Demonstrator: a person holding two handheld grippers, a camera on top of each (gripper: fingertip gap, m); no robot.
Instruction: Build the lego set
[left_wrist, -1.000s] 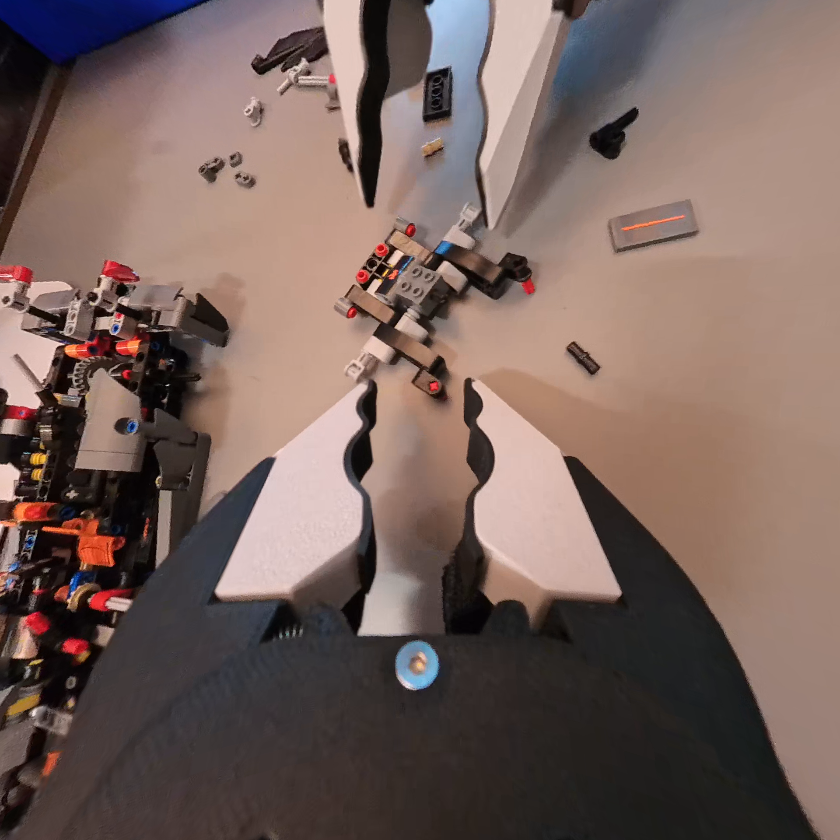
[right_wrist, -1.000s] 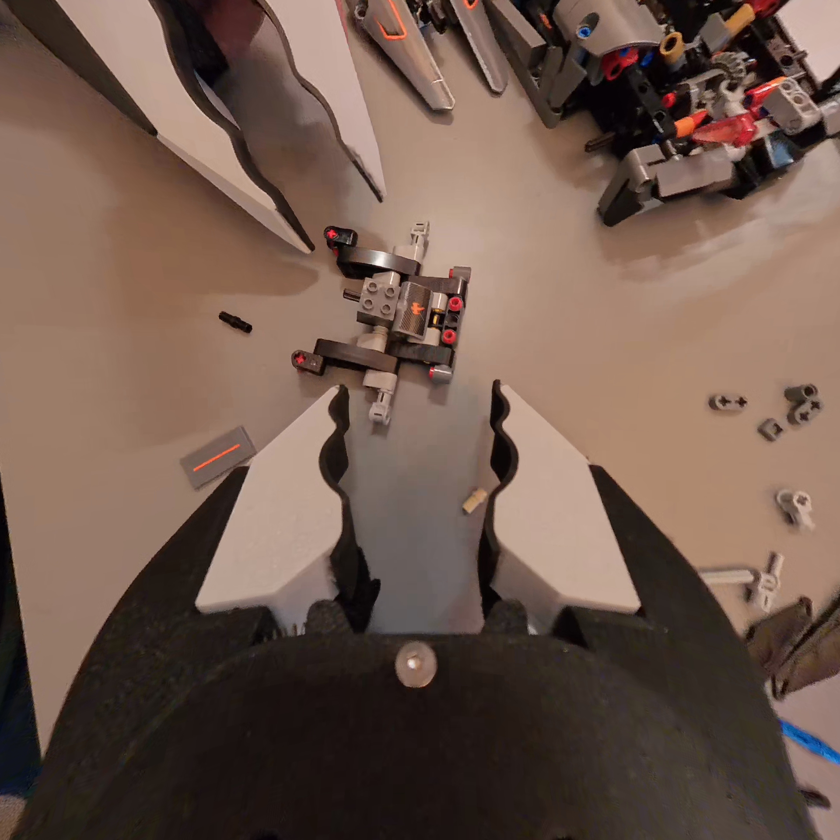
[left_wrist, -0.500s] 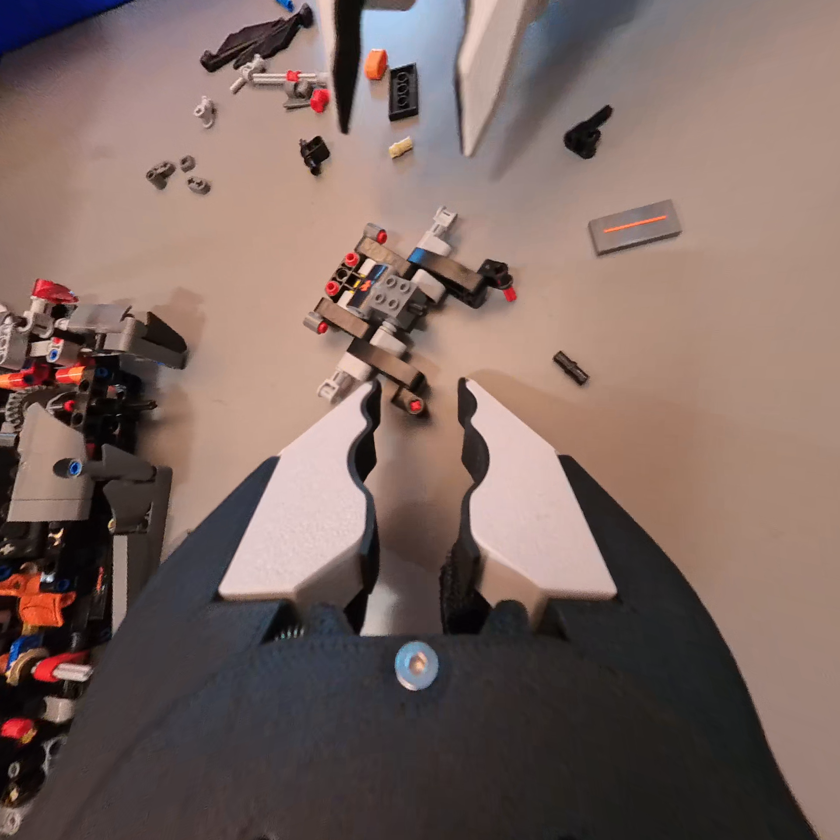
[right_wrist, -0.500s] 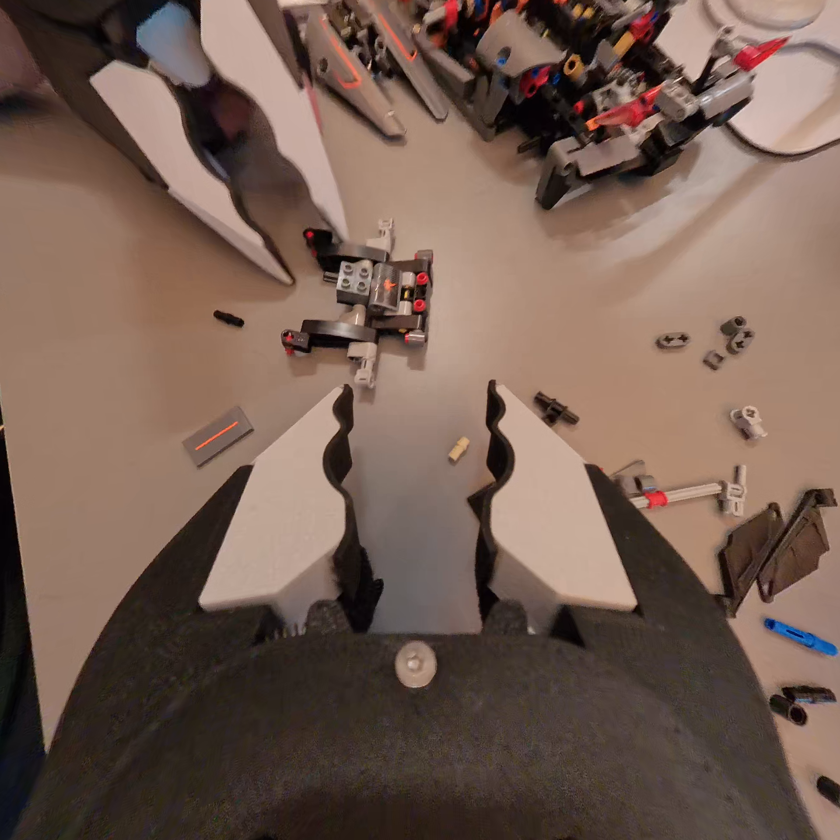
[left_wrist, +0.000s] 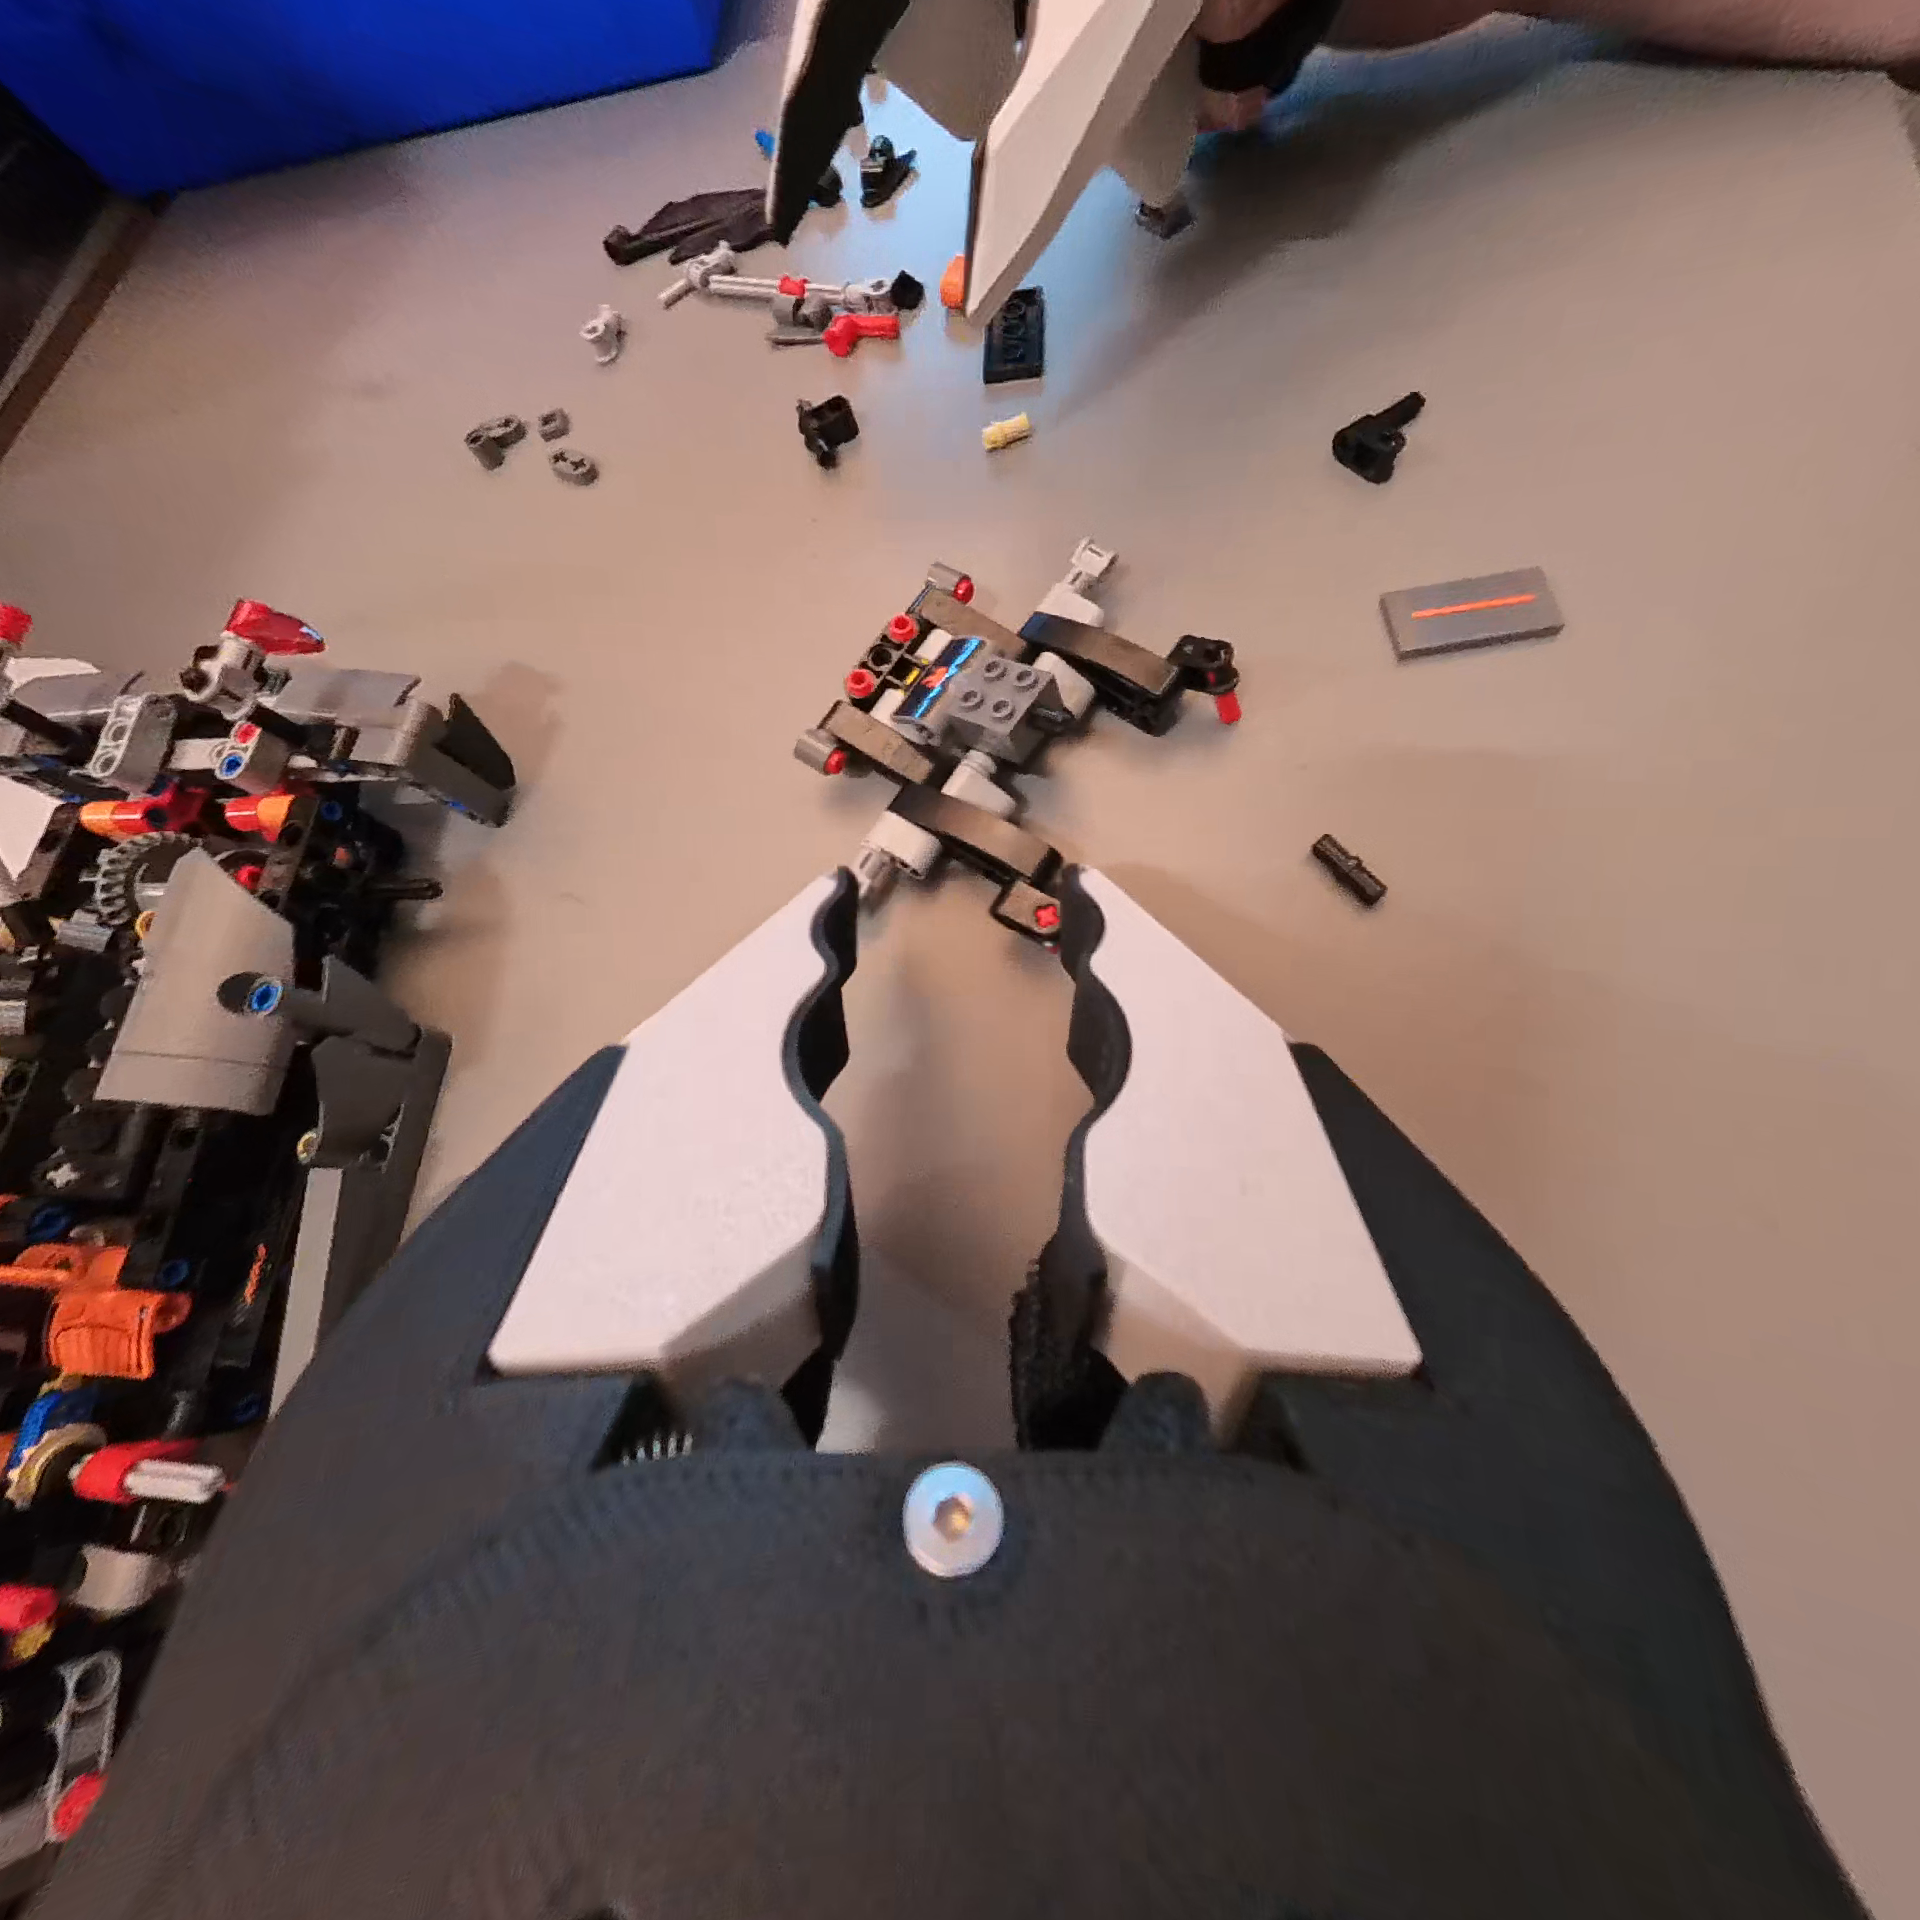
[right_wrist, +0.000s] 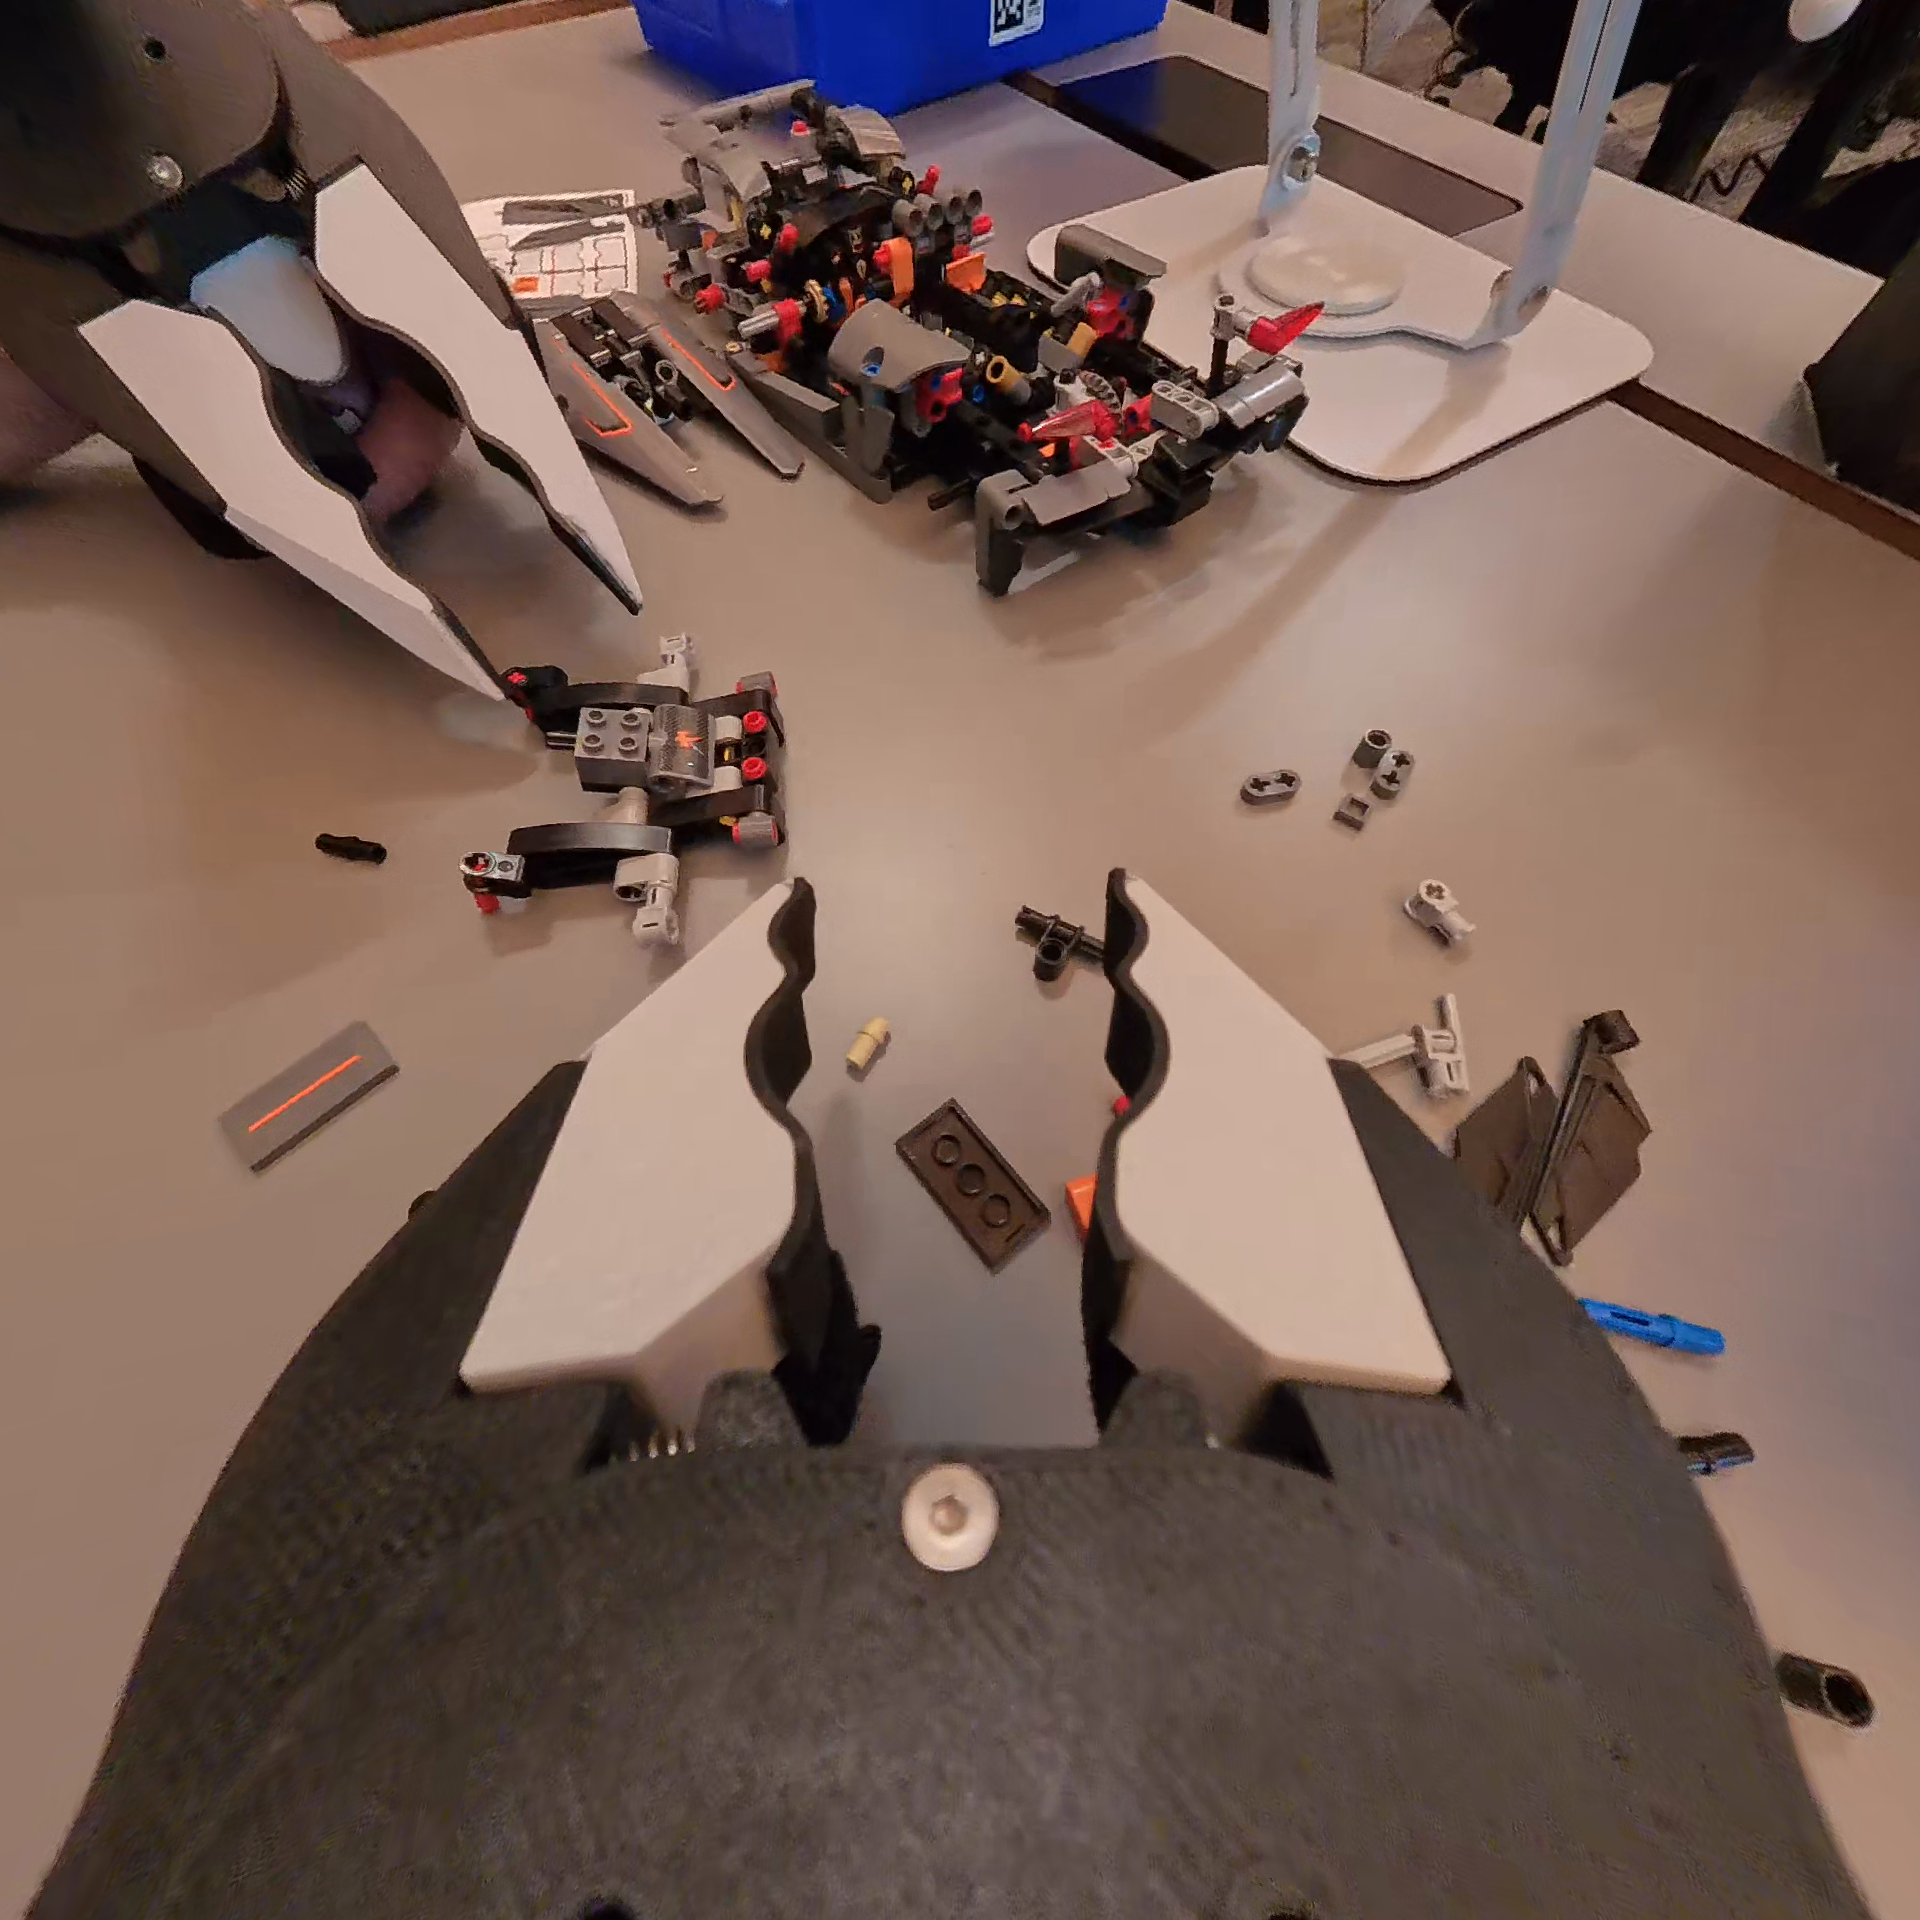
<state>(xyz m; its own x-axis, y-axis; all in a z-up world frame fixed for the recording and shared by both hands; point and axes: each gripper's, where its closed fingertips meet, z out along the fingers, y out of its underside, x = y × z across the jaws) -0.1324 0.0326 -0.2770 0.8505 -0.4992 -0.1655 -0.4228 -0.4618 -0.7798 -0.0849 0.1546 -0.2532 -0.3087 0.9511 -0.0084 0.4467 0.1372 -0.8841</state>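
Left tongs (left_wrist: 951, 904) spread, tips at near end of small black-and-grey lego subassembly (left_wrist: 997, 707) mid-worktop (left_wrist: 1558, 1039). Right tongs (right_wrist: 956, 894) spread, empty. Risk: closing off-centre skids the loose subassembly or pops pins.

The small brick sub-assembly (left_wrist: 997, 717) is black and grey with red pins. The flat rectangular tile (left_wrist: 1471, 625) is grey with an orange stripe.

The flat studded plate (right_wrist: 971, 1182) is black.

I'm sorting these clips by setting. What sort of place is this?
Probably an office or lab desk used for recording: a grey table with a monitor stand's base, a blue bin, and a half-built lego car among loose pieces.
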